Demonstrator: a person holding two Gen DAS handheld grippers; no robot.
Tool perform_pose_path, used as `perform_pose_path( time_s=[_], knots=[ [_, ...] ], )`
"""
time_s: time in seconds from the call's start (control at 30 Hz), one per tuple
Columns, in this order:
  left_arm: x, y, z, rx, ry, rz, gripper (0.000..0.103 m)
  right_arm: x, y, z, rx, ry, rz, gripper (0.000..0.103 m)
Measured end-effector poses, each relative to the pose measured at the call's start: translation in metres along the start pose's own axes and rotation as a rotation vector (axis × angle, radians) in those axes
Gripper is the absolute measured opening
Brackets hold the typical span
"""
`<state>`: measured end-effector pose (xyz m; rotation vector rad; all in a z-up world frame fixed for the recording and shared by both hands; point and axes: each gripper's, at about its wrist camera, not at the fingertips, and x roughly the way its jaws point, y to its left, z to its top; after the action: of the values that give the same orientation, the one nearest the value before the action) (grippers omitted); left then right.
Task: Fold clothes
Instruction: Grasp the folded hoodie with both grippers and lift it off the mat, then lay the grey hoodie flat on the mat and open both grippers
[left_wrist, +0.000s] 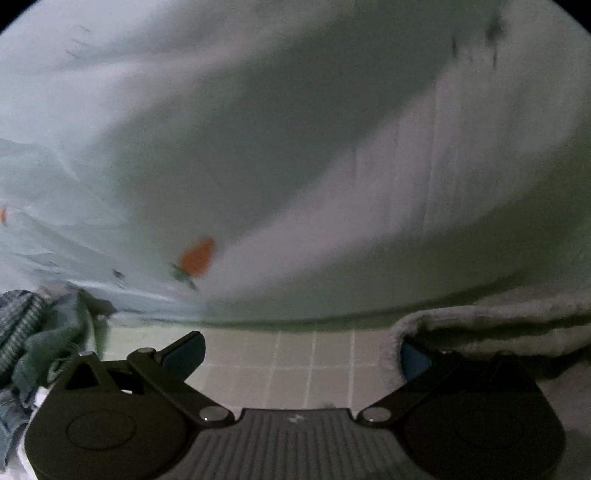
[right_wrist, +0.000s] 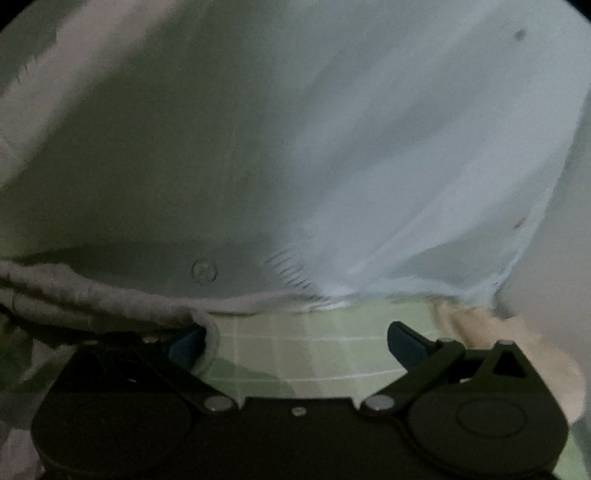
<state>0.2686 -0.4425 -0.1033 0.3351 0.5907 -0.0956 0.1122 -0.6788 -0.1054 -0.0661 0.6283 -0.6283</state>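
Ahead of both cameras, pale blue garment (left_wrist: 110, 177) is seen spread across green gridded worktop (left_wrist: 295, 365) | grey fleece hem (left_wrist: 480, 317) draped over left hand-held gripper (left_wrist: 301, 354), spread, and right hand-held gripper (right_wrist: 295, 343), spread | hem's long axis runs crosswise between them

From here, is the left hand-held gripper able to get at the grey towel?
Probably yes: the left hand-held gripper is open, and the grey towel's folded edge already lies against its right finger, with nothing between.
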Motion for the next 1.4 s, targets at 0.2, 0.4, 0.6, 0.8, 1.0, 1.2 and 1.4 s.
perform_pose_path(
  time_s=[0.2,0.4,0.6,0.8,1.0,1.2,1.4],
  knots=[
    [-0.084,0.028,0.002,-0.018,-0.132,-0.059,0.103,-0.078,-0.026,-0.007,0.038,-0.090,-0.029,0.103],
    [-0.137,0.043,-0.023,-0.005,-0.147,-0.070,0.103,-0.136,-0.045,-0.032,0.044,-0.113,-0.011,0.103],
    [-0.163,0.053,-0.061,-0.018,-0.095,-0.075,0.103,-0.172,-0.048,-0.071,0.030,-0.097,0.003,0.103],
    [-0.172,0.055,-0.111,0.017,0.002,-0.074,0.103,-0.190,-0.039,-0.114,-0.017,-0.019,0.016,0.103],
    [-0.165,0.049,-0.161,0.084,0.134,-0.098,0.102,-0.186,-0.020,-0.151,-0.064,0.094,0.021,0.103],
    [-0.176,0.055,-0.182,0.055,0.163,-0.136,0.102,-0.192,-0.026,-0.173,-0.018,0.147,0.026,0.103],
    [-0.198,0.066,-0.186,0.018,0.146,-0.191,0.102,-0.205,-0.041,-0.184,0.046,0.169,0.055,0.103]
  ],
)
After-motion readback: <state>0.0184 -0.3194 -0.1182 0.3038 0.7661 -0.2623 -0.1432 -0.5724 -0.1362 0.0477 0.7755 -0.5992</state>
